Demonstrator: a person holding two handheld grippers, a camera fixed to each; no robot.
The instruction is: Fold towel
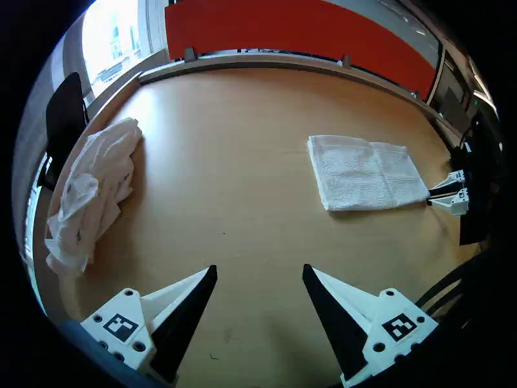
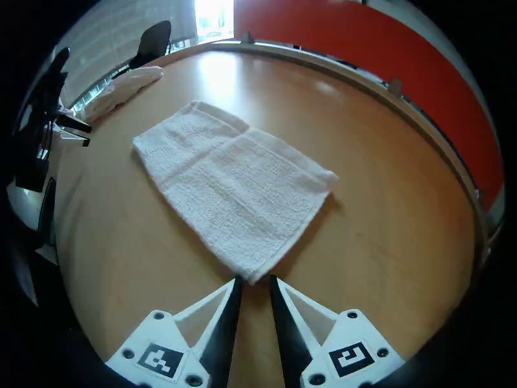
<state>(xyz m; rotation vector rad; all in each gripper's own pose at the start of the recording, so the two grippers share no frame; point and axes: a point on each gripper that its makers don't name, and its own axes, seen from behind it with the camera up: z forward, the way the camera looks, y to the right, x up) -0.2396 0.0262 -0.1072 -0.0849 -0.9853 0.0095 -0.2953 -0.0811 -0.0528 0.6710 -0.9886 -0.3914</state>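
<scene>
A white towel (image 1: 365, 171) lies folded into a flat rectangle on the wooden table (image 1: 239, 149). In the right gripper view the towel (image 2: 232, 187) spreads out ahead, its near corner just at my right gripper (image 2: 255, 280). The fingers there stand a narrow gap apart and do not pinch the cloth. From the left gripper view that right gripper (image 1: 429, 196) sits at the towel's right edge. My left gripper (image 1: 258, 268) hangs wide open over bare table, well left of the towel and holding nothing.
A crumpled heap of white cloth (image 1: 94, 187) lies by the table's left edge, also seen as a far pile (image 2: 123, 87). A red panel (image 1: 291, 29) runs behind the table. A black chair (image 1: 64, 123) stands beyond the heap.
</scene>
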